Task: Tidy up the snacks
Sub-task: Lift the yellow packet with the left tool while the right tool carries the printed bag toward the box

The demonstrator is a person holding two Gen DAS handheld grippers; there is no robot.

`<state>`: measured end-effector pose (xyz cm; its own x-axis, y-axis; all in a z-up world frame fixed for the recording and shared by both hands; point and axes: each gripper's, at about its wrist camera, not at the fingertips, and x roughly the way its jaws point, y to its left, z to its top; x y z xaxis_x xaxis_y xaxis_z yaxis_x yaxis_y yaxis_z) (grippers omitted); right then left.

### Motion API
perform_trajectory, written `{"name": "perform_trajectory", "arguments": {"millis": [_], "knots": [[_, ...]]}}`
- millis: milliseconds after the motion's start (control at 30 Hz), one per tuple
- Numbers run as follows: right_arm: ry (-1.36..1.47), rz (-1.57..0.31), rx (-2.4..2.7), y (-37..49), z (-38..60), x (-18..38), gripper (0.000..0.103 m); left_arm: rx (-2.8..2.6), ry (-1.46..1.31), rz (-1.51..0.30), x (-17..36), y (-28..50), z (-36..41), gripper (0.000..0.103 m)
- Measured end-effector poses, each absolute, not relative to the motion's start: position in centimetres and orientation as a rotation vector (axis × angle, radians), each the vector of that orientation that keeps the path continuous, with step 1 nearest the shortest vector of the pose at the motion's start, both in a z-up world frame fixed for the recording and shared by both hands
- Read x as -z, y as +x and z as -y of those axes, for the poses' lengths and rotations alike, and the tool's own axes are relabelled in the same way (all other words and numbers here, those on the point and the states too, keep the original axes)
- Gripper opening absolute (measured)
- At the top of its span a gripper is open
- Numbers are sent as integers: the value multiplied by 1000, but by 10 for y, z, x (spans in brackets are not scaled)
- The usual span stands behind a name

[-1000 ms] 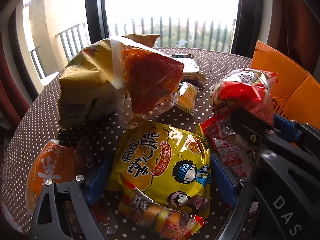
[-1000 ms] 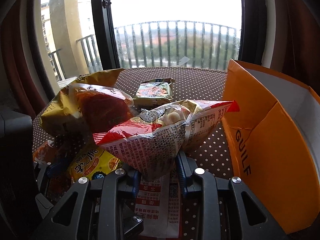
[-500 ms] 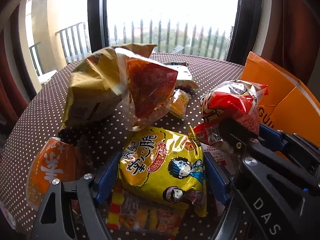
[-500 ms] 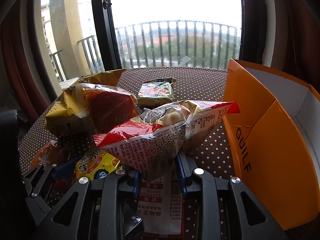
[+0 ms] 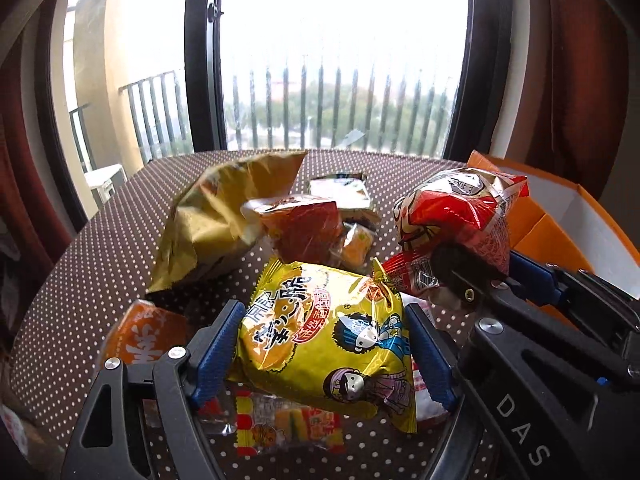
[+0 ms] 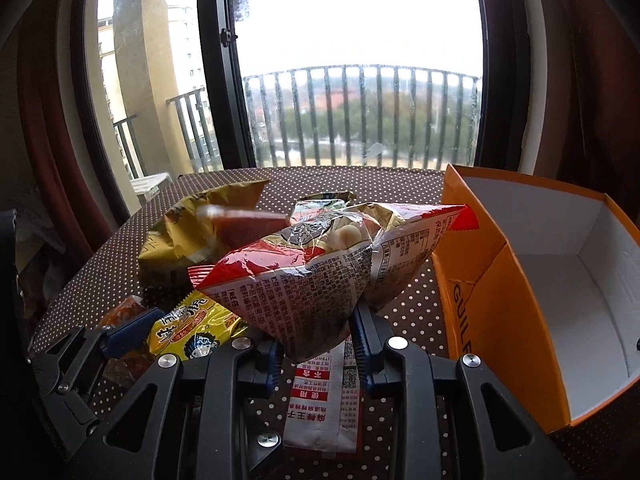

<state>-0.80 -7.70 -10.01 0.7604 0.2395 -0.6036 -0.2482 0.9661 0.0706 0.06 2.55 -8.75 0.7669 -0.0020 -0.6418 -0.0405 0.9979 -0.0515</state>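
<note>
Left gripper (image 5: 324,344): blue pads pressed against both sides of the glossy yellow cartoon-printed snack packet (image 5: 324,332), clamping it — packet raised off the brown white-dotted tablecloth (image 5: 100,256), long axis running away from the camera, top seam toward the window, face tilted up. Right gripper (image 6: 318,344): narrowly closed on the lower corner of the red-and-clear crinkly snack bag (image 6: 320,272), held aloft; long axis lying left to right, red sealed end pointing at the open orange cardboard box (image 6: 520,320) just beside it. Below the packet, flat on the cloth, a small clear striped candy pack (image 5: 288,428); under the right gripper, a white-and-red flat sachet (image 6: 320,408). Behind, a crumpled gold chip bag (image 5: 216,216). Compared with a second ago: yellow packet lifted clear of the candy pack, pads now closed in on it; red bag higher, nearer the box.
</note>
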Motion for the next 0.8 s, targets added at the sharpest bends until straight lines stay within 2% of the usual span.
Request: {"name": "perform_trajectory", "arguments": {"millis": [800], "knots": [[-6,-484,-244,-11,105,34,32,35,-48,-535,13,-6,11,81]]}}
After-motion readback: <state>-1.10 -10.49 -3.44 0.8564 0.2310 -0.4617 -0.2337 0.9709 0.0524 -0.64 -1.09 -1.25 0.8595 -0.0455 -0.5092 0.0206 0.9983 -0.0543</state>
